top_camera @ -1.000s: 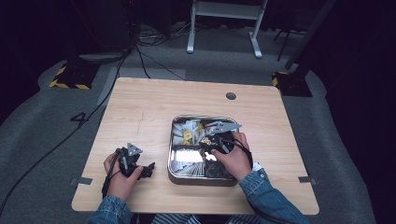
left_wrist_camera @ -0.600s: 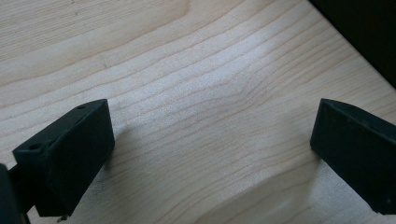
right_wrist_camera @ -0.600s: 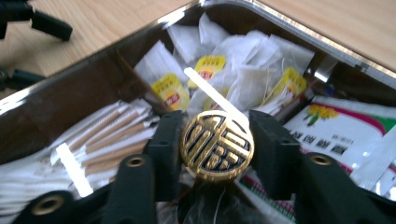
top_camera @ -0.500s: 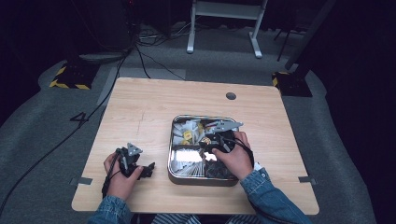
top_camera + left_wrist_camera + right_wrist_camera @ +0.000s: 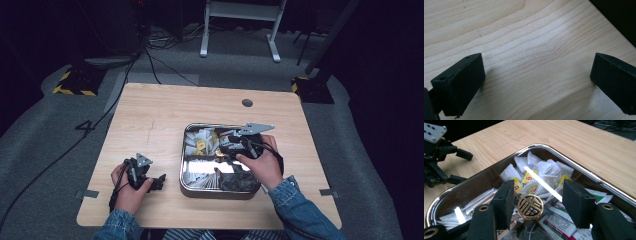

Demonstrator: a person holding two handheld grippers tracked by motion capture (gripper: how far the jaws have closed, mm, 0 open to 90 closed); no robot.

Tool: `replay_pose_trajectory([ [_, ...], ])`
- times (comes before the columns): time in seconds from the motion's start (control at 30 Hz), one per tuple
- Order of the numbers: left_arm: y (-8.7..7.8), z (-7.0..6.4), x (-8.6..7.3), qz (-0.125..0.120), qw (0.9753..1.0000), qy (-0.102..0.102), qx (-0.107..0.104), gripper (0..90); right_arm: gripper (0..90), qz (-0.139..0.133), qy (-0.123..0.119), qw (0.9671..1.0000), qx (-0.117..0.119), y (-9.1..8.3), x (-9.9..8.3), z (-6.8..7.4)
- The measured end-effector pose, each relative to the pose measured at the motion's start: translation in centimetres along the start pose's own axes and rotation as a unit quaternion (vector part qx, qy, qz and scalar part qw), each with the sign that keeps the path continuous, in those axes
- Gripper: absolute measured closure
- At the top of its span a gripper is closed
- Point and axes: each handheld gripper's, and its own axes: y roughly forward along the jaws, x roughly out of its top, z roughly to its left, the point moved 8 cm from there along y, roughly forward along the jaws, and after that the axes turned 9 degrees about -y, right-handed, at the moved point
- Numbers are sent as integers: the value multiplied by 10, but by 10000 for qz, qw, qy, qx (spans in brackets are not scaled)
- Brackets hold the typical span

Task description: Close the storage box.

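— Right gripper view first: what do we have between the jaws?

— We see a round gold and black seal (image 5: 530, 207), its embossed face turned up and tipped toward the camera. It sits among paper sachets (image 5: 541, 176) inside the metal tray (image 5: 584, 171). The right gripper (image 5: 537, 202) has its jaws spread, one on each side of the seal. The left-hand jaw stands just beside it; we cannot tell whether it touches. The other jaw is clearly apart from it.

— Does the seal have a long axis we can read?

— Not from here. We see a disc face and a short gold rim below it, so whatever axis it has runs down into the sachets. The face points up and slightly back along the jaws.

— And in the high view?

— The tray (image 5: 186, 187) lies on the desk (image 5: 165, 110), toward the near right. The right gripper (image 5: 226, 150) reaches in over the tray's middle, with the right hand (image 5: 260, 165) behind it. The seal itself is too small to pick out there.

— Where is the other gripper?

— The left gripper (image 5: 159, 181) rests low on the desk to the left of the tray, well apart from the seal, held by the left hand (image 5: 129, 190). In the left gripper view its jaws (image 5: 536, 82) are wide apart with bare wood grain between them. From the right gripper view we also see that gripper (image 5: 461, 165) lying beyond the tray's rim.
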Motion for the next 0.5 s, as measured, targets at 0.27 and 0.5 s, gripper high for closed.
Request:
replay_pose_trajectory([
  [0.27, -1, 1, -1, 15, 9999, 92, -82, 1, 444, -53, -34, 10000, -36, -24, 3, -10],
  [0.5, -2, 2, -2, 17, 9998, 140, -108, 1, 444, -101, 76, 9997, -212, -50, -6, -28],
])
